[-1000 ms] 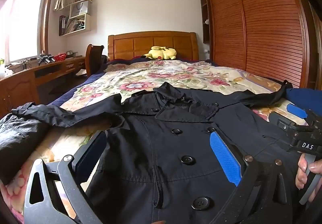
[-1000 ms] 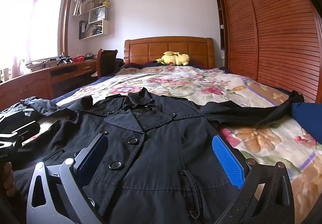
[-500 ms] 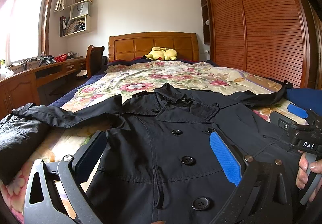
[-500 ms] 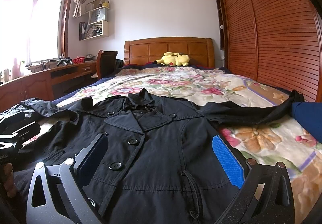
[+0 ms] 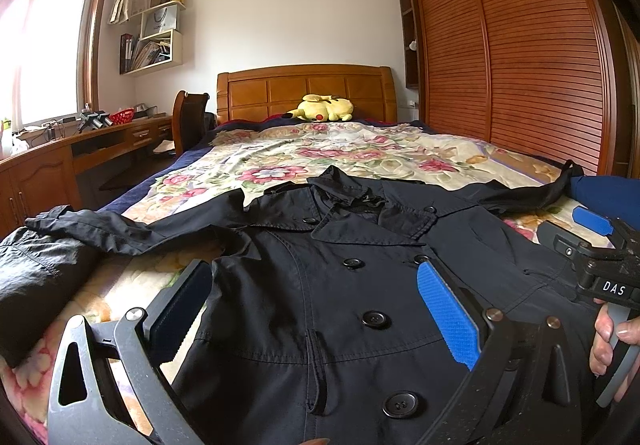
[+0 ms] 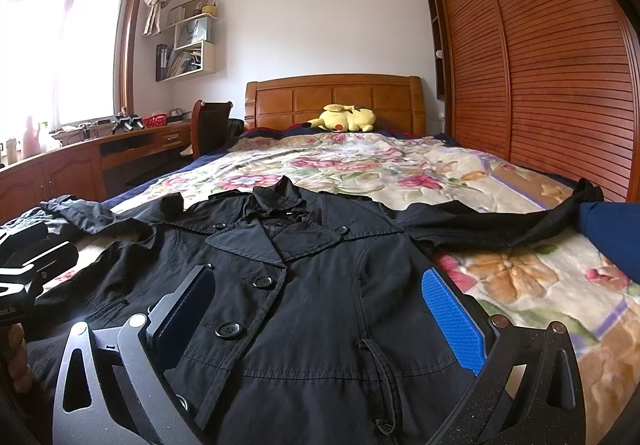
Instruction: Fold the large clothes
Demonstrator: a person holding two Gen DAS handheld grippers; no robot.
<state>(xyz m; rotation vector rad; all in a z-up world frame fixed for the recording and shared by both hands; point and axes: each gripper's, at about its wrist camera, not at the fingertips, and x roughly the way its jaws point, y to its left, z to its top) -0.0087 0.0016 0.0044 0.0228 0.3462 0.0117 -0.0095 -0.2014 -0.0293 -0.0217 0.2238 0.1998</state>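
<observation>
A black double-breasted coat (image 5: 320,293) lies face up on the bed, collar away from me, sleeves spread left and right. It also shows in the right wrist view (image 6: 312,297). My left gripper (image 5: 316,309) is open above the coat's lower front, holding nothing. My right gripper (image 6: 320,309) is open above the coat's right half, holding nothing. The right gripper's body (image 5: 600,265) shows at the right edge of the left wrist view. The left gripper's body (image 6: 28,269) shows at the left edge of the right wrist view.
A floral bedspread (image 5: 360,157) covers the bed. A yellow plush toy (image 5: 324,109) lies by the wooden headboard (image 5: 304,89). A slatted wardrobe (image 5: 520,65) runs along the right. A desk (image 5: 60,161) and chair (image 5: 188,121) stand on the left. A blue cloth (image 6: 612,233) lies at the right.
</observation>
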